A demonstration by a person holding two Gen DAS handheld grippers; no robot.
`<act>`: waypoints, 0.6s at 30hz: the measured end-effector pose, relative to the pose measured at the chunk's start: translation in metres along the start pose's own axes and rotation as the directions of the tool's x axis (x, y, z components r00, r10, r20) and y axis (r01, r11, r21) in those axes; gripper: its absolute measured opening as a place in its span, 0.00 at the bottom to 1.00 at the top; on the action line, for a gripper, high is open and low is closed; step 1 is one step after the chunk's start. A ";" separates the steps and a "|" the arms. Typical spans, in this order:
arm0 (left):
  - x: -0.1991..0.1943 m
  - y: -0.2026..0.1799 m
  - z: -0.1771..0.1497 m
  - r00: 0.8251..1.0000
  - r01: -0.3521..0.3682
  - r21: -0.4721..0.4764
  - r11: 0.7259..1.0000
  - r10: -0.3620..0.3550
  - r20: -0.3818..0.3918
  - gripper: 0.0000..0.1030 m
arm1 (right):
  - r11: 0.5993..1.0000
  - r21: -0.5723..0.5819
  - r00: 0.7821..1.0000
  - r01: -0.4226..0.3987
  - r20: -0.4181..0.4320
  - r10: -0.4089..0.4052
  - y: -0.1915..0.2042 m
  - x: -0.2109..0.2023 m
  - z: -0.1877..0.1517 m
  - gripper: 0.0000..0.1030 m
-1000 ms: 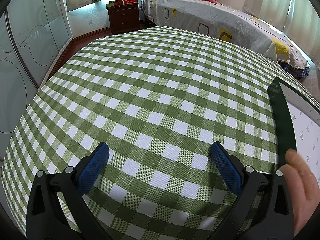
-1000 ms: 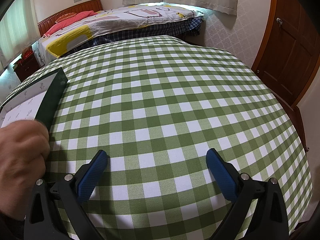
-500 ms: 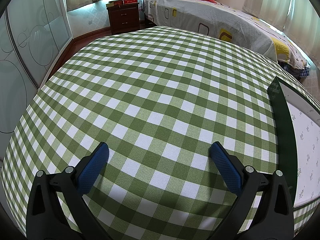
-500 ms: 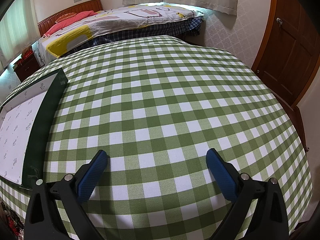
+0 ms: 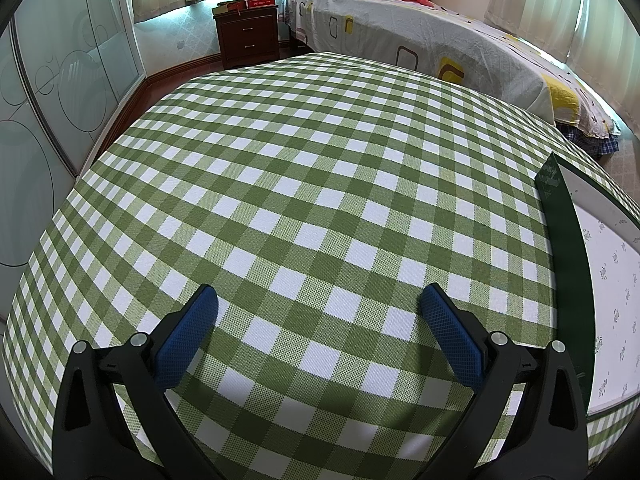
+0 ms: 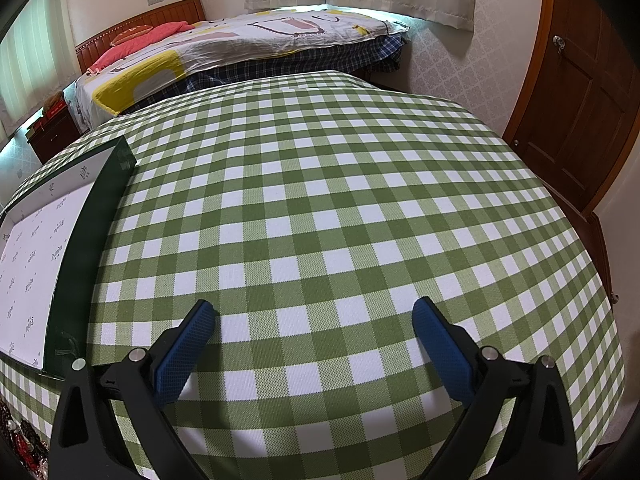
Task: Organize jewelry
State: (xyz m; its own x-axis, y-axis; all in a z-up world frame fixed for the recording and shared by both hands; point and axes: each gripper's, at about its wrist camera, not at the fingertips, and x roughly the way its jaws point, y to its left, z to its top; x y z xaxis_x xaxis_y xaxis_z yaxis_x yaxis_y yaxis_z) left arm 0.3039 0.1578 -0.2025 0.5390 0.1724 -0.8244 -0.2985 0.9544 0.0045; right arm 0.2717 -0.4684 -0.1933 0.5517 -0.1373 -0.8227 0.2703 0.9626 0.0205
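Jewelry [image 6: 22, 446] shows only as a dim reddish tangle at the lower left edge of the right wrist view, below the worktop [image 6: 340, 208]; its pieces cannot be told apart. Probably light, limp and slippery, it would best be pinched at a bunched part. A shallow dark-green box [image 6: 86, 240] lies empty on the worktop between the grippers. The left gripper [image 5: 318, 330] and right gripper [image 6: 314, 334] both have jaws spread wide, holding nothing.
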 end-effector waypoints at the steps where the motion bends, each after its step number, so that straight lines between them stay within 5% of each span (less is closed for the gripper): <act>1: 0.000 0.000 0.000 1.000 0.000 0.000 1.000 0.000 0.000 0.96 | 1.000 0.000 1.000 0.000 0.000 0.000 0.000 0.000 0.000 0.94; 18: 0.000 0.000 0.000 1.000 0.000 0.000 1.000 0.000 0.000 0.96 | 1.000 0.000 1.000 0.000 0.000 0.000 0.000 0.000 0.000 0.94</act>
State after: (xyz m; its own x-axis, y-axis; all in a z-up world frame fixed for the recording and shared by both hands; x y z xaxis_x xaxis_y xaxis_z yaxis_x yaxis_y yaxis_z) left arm 0.3041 0.1579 -0.2025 0.5389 0.1725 -0.8245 -0.2984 0.9544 0.0046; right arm 0.2711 -0.4685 -0.1934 0.5517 -0.1374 -0.8227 0.2704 0.9625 0.0205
